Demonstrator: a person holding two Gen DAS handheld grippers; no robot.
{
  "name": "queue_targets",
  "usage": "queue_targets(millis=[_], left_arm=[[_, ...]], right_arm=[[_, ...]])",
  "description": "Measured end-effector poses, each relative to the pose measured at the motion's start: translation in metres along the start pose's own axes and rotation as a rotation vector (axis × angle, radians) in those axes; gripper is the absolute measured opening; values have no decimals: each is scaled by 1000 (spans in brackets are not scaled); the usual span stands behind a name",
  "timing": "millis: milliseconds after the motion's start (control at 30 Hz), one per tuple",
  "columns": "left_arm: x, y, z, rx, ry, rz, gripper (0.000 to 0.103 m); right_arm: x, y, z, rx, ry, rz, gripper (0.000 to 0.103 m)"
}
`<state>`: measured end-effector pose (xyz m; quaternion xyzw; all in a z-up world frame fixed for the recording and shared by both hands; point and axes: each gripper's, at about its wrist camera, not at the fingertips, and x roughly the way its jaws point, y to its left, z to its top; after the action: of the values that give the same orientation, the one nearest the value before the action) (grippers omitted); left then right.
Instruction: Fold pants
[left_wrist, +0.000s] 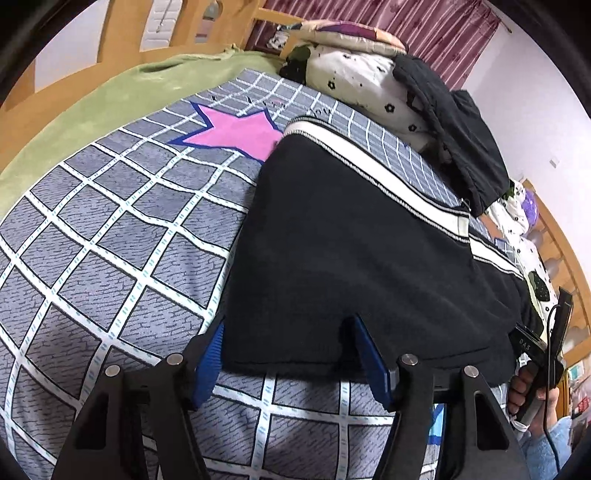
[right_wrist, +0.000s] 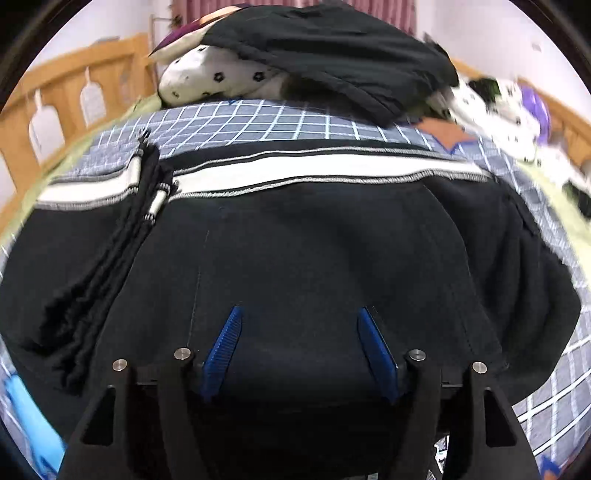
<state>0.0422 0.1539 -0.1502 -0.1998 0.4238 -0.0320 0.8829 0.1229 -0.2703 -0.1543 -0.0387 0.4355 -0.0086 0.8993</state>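
Black pants (left_wrist: 351, 258) with white side stripe lie flat on the grey checked bedspread (left_wrist: 110, 240).

Left gripper (left_wrist: 288, 354): jaws spread wide, straddling the near hem edge of the pants, nothing held. Right gripper (right_wrist: 301, 347): jaws also wide, blue pads (right_wrist: 223, 343) low over the black cloth; contact cannot be told. Another dark garment (right_wrist: 332, 48) rests on the floral pillow (right_wrist: 207, 77) beyond.

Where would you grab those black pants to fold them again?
I'd take the pants by the near hem edge, coming in low from the front. It lies flat and free, already between the open left gripper fingers, so probably the easiest lift.
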Motion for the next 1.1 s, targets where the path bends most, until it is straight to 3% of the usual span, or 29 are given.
queue_targets(millis=[233,600,867,967,1100], left_arm=[[-4,-4,-11,41,-91,28,62],[3,2,-1,-31,-42,-3,66],[6,-7,-3,-16,-51,56,67],[5,-5,-1,-31,-48,51,57],[-2,-5,3,-55,-61,67,34]], right_arm=[[1,-3,4,59,11,10,68],[6,-6,5,59,31,64,71],[7,-6,5,58,32,76,73],[6,-4,5,51,28,70,73],[6,-3,4,50,25,67,74]])
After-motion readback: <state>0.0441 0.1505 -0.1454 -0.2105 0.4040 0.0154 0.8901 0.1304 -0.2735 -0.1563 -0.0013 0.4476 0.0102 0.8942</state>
